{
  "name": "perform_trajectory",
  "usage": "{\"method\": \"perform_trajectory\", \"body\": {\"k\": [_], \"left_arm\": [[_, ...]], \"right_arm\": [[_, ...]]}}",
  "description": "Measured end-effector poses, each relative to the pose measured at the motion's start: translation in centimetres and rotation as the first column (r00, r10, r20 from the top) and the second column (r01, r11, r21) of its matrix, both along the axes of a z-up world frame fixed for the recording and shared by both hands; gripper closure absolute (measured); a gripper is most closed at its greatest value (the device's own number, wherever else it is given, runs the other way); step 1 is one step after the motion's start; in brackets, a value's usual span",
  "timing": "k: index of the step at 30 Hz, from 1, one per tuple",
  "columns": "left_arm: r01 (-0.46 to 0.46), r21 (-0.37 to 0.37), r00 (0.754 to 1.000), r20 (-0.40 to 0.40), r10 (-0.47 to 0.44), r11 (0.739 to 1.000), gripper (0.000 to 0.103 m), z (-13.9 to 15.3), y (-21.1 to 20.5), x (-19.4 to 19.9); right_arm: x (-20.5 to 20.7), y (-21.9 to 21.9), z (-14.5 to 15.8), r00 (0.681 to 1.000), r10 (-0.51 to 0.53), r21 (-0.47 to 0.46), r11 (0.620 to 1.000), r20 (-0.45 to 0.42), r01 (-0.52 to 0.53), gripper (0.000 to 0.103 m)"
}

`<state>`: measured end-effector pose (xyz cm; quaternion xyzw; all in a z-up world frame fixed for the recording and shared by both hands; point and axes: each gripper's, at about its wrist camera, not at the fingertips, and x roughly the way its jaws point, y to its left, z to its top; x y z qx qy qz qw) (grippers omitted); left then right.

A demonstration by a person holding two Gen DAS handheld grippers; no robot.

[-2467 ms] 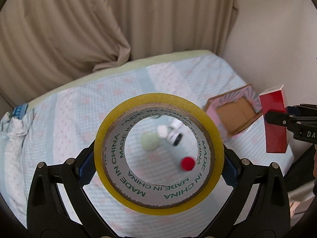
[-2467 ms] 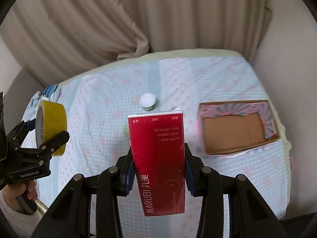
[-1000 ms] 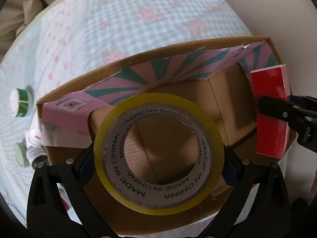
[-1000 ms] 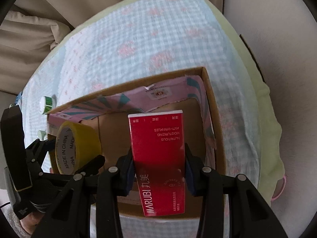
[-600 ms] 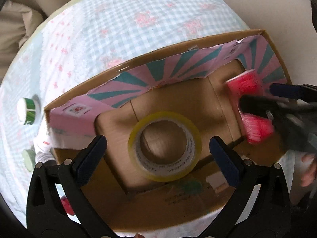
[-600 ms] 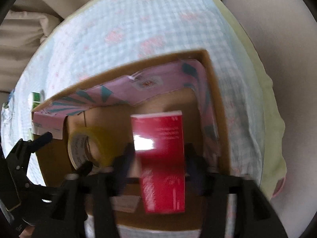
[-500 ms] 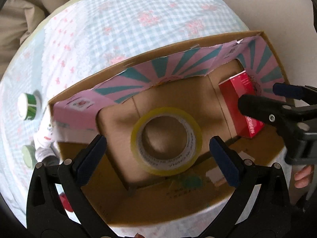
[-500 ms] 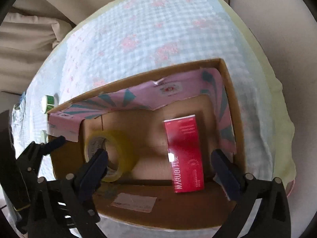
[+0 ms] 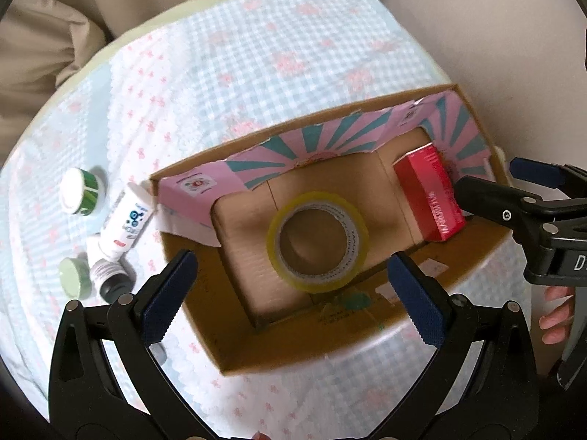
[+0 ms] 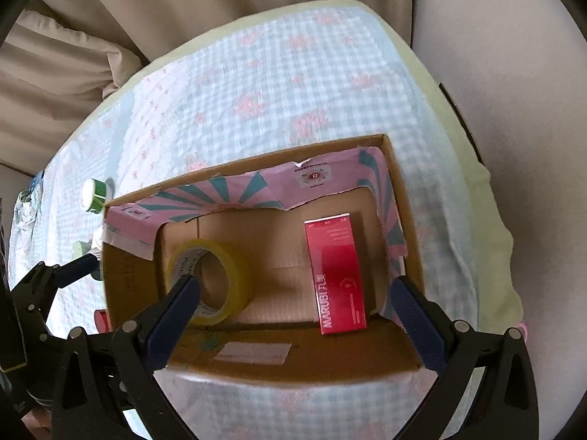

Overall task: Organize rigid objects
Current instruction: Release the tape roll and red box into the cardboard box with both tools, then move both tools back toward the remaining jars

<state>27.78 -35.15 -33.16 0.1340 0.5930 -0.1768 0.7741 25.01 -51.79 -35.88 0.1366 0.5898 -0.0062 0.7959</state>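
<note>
A yellow tape roll (image 9: 317, 241) lies flat in the middle of an open cardboard box (image 9: 256, 348) with pink and teal flaps. A red carton (image 9: 429, 193) lies at the box's right end. In the right wrist view the tape roll (image 10: 216, 283) is at the left and the red carton (image 10: 336, 272) at the right of the box (image 10: 293, 361). My left gripper (image 9: 291, 297) is open and empty above the box's near side. My right gripper (image 10: 293, 315) is open and empty above the box; it also shows at the right of the left wrist view (image 9: 513, 198).
Left of the box on the checked bedcover (image 9: 256, 55) lie a green-striped jar (image 9: 81, 190), a white tube (image 9: 126, 225), a pale green lid (image 9: 75, 277) and a small dark-capped bottle (image 9: 112, 280). A wall is close on the right. Curtains hang behind the bed.
Both grippers opened over the box. The tape roll and the red carton dropped out of them and now rest on the box floor. Both grippers have since pulled back a little.
</note>
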Motion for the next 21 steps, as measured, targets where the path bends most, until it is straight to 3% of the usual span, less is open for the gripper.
{"method": "perform_trajectory", "body": {"k": [6,10,14,21], "left_arm": [[0.001,-0.03,0.999,0.045,0.001,1.0,0.0,3.5,1.1,-1.7],[-0.001,-0.058,0.997,0.079,0.005,0.998,0.0,7.5,3.1,-3.8],[-0.006,-0.105,0.993,0.119,0.019,0.994,0.0,11.8,6.5,-6.2],[-0.023,-0.116,0.979,0.199,0.046,0.993,0.0,17.0,15.4,-9.7]], "right_arm": [[-2.1,1.0,3.5,1.0,0.001,-0.014,1.0,0.029,0.0,0.0],[-3.9,2.2,6.5,0.997,0.012,-0.037,0.999,0.07,-0.01,0.0],[-6.8,4.3,10.7,0.989,0.017,-0.044,0.999,0.148,-0.01,0.0],[-11.3,10.0,16.4,0.981,0.039,-0.092,0.996,0.191,-0.022,0.0]]}}
